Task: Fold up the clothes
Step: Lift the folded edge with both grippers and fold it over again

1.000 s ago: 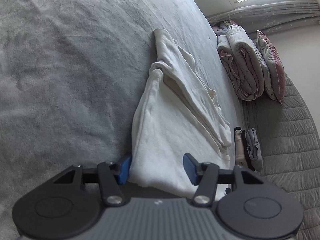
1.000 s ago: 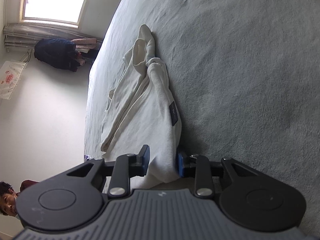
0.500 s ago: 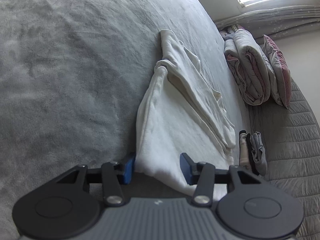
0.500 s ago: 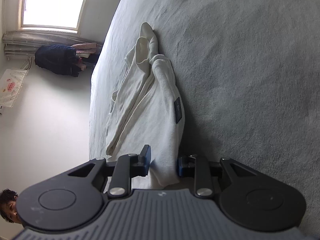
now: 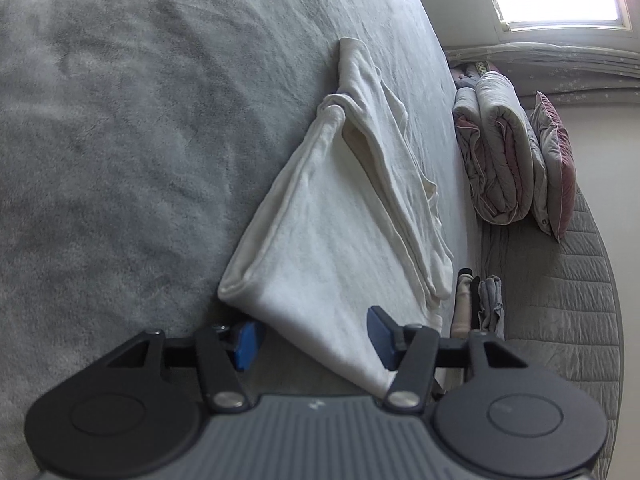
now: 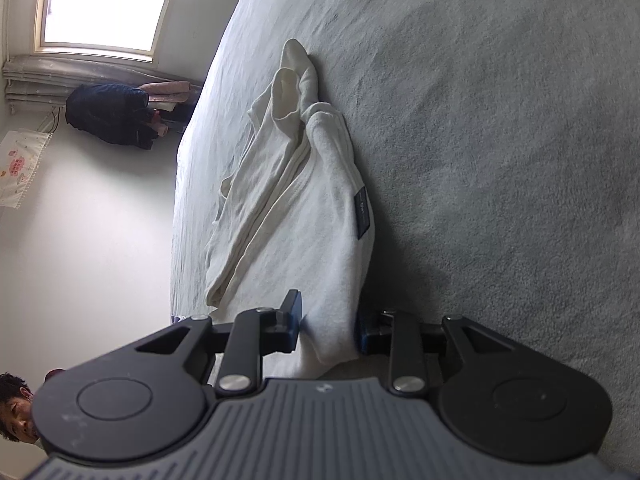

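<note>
A white garment [image 5: 336,236] lies partly folded on a grey bed, its sleeves laid over the body. In the left wrist view my left gripper [image 5: 314,338] is open, its blue pads on either side of the garment's near edge, with cloth between them. In the right wrist view the same garment [image 6: 304,208] shows a small dark label [image 6: 361,212]. My right gripper [image 6: 328,330] is open too, its pads straddling the garment's near corner with a narrow gap.
Grey bedspread [image 5: 120,140] spreads to the left. Rolled duvets [image 5: 496,160] and a pink cushion [image 5: 554,168] sit at the headboard side, with small folded clothes [image 5: 480,300] nearby. A dark jacket [image 6: 108,114] hangs under the window. A person's head [image 6: 14,408] is at the lower left.
My left gripper has opened wider and drawn back a little from the garment's edge. The right gripper stays around its corner, shifted slightly.
</note>
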Demonstrator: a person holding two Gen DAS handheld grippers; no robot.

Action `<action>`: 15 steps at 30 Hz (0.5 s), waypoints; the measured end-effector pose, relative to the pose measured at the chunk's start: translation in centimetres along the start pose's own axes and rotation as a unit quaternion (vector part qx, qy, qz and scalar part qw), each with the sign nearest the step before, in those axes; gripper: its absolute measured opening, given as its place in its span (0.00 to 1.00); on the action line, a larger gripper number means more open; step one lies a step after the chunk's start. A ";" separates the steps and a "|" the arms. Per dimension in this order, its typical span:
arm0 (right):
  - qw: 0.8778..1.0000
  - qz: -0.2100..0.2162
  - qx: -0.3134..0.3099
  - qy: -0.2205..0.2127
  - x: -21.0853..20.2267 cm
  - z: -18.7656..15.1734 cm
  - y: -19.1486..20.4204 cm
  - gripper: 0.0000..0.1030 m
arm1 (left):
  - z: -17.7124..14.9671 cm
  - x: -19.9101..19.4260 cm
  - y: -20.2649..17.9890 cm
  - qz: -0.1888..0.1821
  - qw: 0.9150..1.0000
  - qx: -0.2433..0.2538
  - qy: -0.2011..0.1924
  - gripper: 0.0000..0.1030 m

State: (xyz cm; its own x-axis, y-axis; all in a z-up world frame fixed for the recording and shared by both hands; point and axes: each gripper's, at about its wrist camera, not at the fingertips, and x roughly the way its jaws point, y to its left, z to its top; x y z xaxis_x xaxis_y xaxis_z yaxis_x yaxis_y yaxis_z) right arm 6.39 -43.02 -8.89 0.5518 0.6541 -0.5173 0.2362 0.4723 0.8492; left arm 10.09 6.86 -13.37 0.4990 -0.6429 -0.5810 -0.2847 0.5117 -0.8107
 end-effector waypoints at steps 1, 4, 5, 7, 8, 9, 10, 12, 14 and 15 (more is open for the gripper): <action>1.000 -0.001 -0.004 -0.001 0.1 -0.1 0.1 0.31 | -0.2 0.2 -0.1 0.000 1.000 0.001 -0.008 0.55; 1.000 -0.002 -0.012 -0.004 0.4 -0.2 0.2 0.28 | -0.6 0.5 -0.4 0.006 0.999 0.006 -0.033 0.48; 1.000 -0.002 -0.013 -0.005 0.5 -0.2 0.2 0.28 | -0.8 0.6 -0.5 0.010 0.999 0.009 -0.042 0.42; 1.000 -0.003 -0.013 -0.008 0.5 -0.3 0.2 0.21 | -1.1 0.7 -0.5 0.026 0.998 0.011 -0.062 0.21; 1.000 -0.002 -0.011 -0.011 0.5 -0.3 0.1 0.20 | -1.1 0.8 -0.3 0.029 0.997 0.010 -0.068 0.10; 1.000 0.002 -0.008 -0.015 0.5 -0.4 0.1 0.19 | -1.2 0.9 -0.2 0.032 0.997 0.008 -0.073 0.09; 1.000 0.006 -0.006 -0.019 0.4 -0.5 0.1 0.17 | -1.3 0.8 -0.2 0.030 0.996 0.007 -0.078 0.08; 0.999 0.019 0.002 -0.029 0.1 -0.7 -0.1 0.16 | -1.5 0.7 -0.3 0.028 0.996 0.004 -0.086 0.07; 0.999 0.032 0.009 -0.039 -0.2 -0.9 -0.1 0.16 | -1.7 0.4 -0.5 0.025 0.995 0.005 -0.094 0.07; 0.998 0.035 0.009 -0.042 -0.4 -1.0 0.0 0.15 | -1.8 0.3 -0.5 0.025 0.995 0.005 -0.097 0.06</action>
State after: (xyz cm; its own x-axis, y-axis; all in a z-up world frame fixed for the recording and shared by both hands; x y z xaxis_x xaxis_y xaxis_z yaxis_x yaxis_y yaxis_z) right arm 5.38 -42.70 -8.80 0.6328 0.6333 -0.4456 0.2073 0.4159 0.8855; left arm 8.92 5.39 -13.26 0.6342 -0.4947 -0.5942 -0.3057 0.5455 -0.7804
